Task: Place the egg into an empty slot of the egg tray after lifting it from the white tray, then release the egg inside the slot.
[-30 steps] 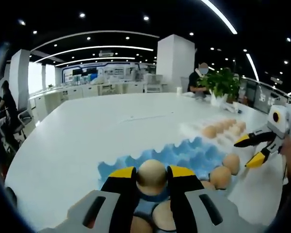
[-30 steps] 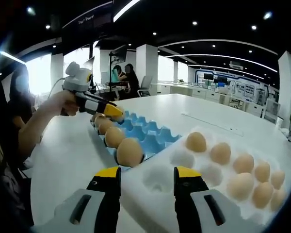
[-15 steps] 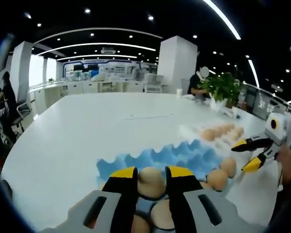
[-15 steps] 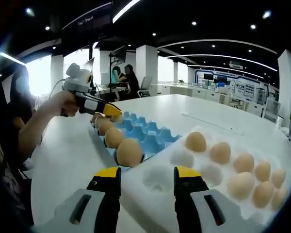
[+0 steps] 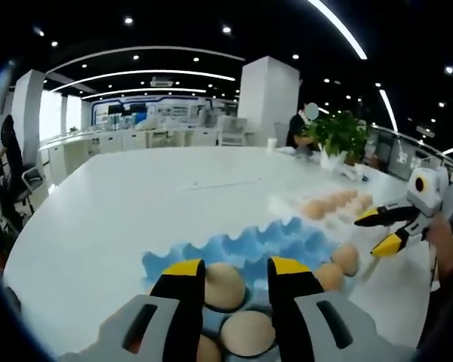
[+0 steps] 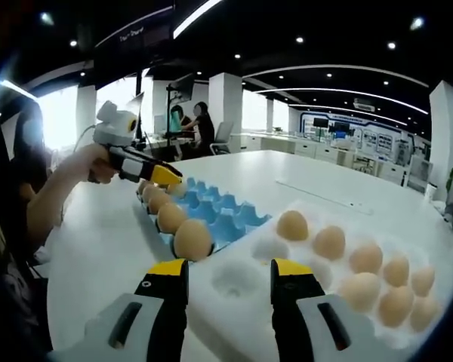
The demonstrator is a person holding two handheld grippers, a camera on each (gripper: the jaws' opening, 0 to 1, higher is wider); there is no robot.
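A tan egg [image 5: 223,285] rests in a slot at the near end of the blue egg tray [image 5: 249,243]. My left gripper [image 5: 234,268] stands open around it, with a gap showing beside the right jaw. More eggs [image 5: 245,332] fill neighbouring slots. In the right gripper view the left gripper [image 6: 174,179], held by a hand, hovers over the far end of the blue egg tray [image 6: 225,213]. My right gripper [image 6: 229,270] is open and holds nothing above the white tray [image 6: 302,305], which carries several eggs [image 6: 330,242]. The right gripper [image 5: 375,233] also appears at the right of the left gripper view.
Both trays lie on a large white table [image 5: 121,204]. The white tray [image 5: 285,202] sits beyond the blue one in the left gripper view. A potted plant [image 5: 337,134] and a seated person [image 5: 303,130] are at the table's far end. An arm [image 6: 57,192] reaches in from the left.
The left gripper came down with the egg into a slot of the blue tray, and its jaws have spread apart off the egg. The right gripper has barely moved.
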